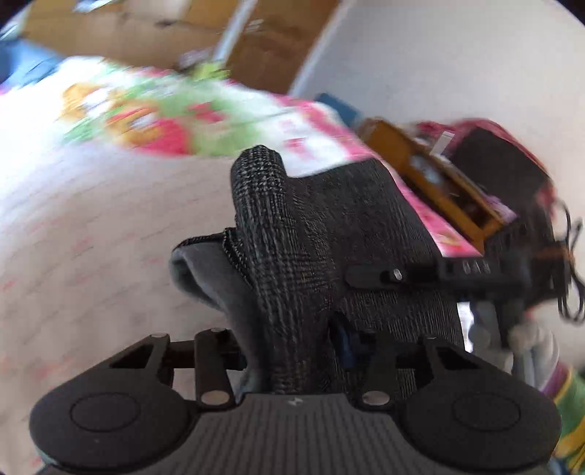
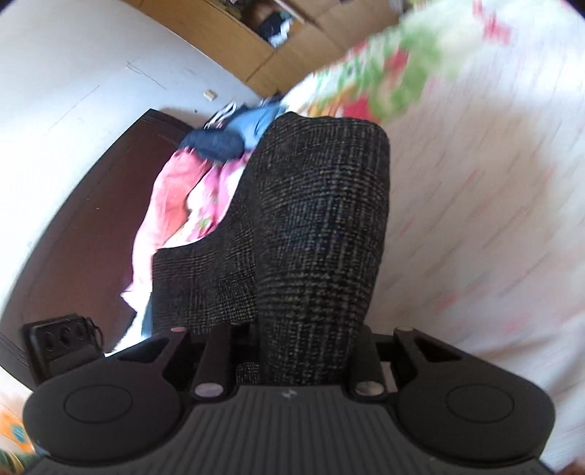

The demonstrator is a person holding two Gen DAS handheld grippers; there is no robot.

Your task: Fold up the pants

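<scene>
Above the floral bedsheet [image 1: 91,204], dark checked pants [image 1: 292,255] bunched between the left claw [image 1: 292,343] fingers, clamped and draping forward, same pants [image 2: 318,226] rising out of the right claw [image 2: 299,347], gripped tight, pink cloth [image 2: 182,190] just beside them

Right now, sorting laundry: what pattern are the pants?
Dark grey-black woven check, pants; clearest in the right wrist view.

A white bedsheet [image 1: 91,226] with flower print, cardboard boxes [image 1: 146,33], a heap of clothes [image 2: 204,160] and a dark headboard [image 2: 91,219].
</scene>
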